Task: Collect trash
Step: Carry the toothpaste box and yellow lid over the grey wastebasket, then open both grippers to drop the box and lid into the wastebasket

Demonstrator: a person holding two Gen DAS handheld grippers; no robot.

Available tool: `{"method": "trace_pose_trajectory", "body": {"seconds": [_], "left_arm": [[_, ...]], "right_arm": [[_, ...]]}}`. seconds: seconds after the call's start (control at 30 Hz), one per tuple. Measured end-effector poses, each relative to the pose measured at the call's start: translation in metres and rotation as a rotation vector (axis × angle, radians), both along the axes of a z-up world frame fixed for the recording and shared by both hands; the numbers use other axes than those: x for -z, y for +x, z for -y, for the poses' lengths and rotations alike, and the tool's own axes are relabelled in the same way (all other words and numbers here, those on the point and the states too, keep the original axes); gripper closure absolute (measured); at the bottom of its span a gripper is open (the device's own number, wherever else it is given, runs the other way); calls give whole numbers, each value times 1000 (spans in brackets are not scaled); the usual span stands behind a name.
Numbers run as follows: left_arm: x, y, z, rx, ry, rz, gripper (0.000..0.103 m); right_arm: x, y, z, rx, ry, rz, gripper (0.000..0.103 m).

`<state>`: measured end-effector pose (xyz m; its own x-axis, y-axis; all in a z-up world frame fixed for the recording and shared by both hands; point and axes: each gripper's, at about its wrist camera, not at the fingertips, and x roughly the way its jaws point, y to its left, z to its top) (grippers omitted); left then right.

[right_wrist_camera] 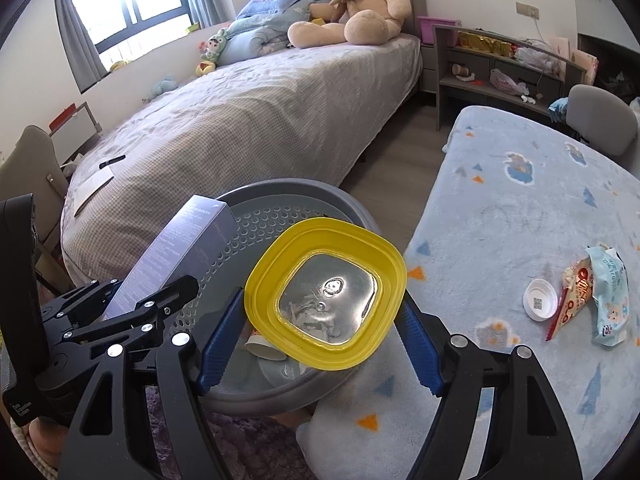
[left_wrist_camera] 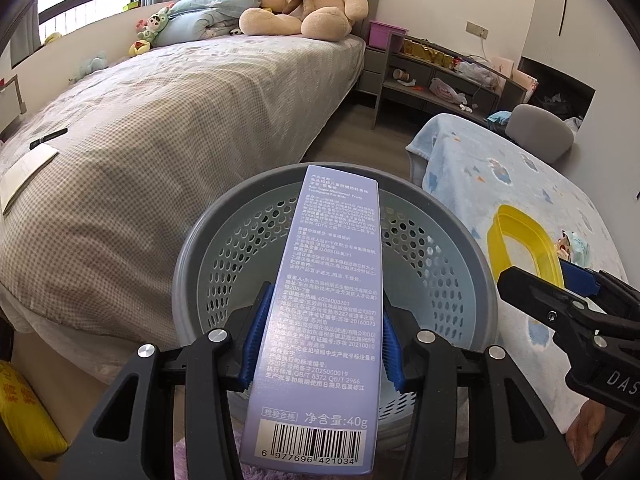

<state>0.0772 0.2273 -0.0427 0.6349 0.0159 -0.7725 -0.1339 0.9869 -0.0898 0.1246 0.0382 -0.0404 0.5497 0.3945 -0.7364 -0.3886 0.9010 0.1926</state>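
My left gripper (left_wrist_camera: 326, 320) is shut on a long lilac toothpaste box (left_wrist_camera: 332, 280), blue pads pressing its two sides. The box hangs lengthwise over the mouth of a round grey perforated waste basket (left_wrist_camera: 192, 248). In the right wrist view my right gripper (right_wrist_camera: 322, 300) is shut on a yellow plastic lid (right_wrist_camera: 264, 280) with a silvery foil middle, held above the near right rim of the same basket (right_wrist_camera: 288, 190). Each gripper shows in the other view: the right gripper (left_wrist_camera: 560, 276) with the yellow lid (left_wrist_camera: 496, 240), the left gripper (right_wrist_camera: 132, 292) with the box (right_wrist_camera: 180, 248).
A paper cup (right_wrist_camera: 264, 348) lies inside the basket. To the right, a table under a blue blanket (right_wrist_camera: 500, 220) carries a white cap (right_wrist_camera: 540, 300) and snack wrappers (right_wrist_camera: 600, 292). A bed (left_wrist_camera: 160, 140) runs behind the basket; a grey chair (left_wrist_camera: 540, 132) and shelves stand farther back.
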Motion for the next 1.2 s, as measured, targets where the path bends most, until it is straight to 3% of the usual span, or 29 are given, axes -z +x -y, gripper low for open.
{"method": "trace_pose_trajectory", "body": {"seconds": [0.6, 0.67, 0.73, 1.2], "left_arm": [[3, 12, -18, -39, 7, -9, 56], [1, 11, -18, -41, 12, -10, 53], [-1, 10, -20, -51, 22, -4, 40], [-7, -2, -22, -87, 57, 2, 35]], "right_arm": [[7, 22, -23, -38, -1, -14, 28], [5, 23, -23, -47, 7, -21, 25], [2, 22, -23, -47, 7, -13, 20], [0, 12, -21, -38, 7, -10, 18]]}}
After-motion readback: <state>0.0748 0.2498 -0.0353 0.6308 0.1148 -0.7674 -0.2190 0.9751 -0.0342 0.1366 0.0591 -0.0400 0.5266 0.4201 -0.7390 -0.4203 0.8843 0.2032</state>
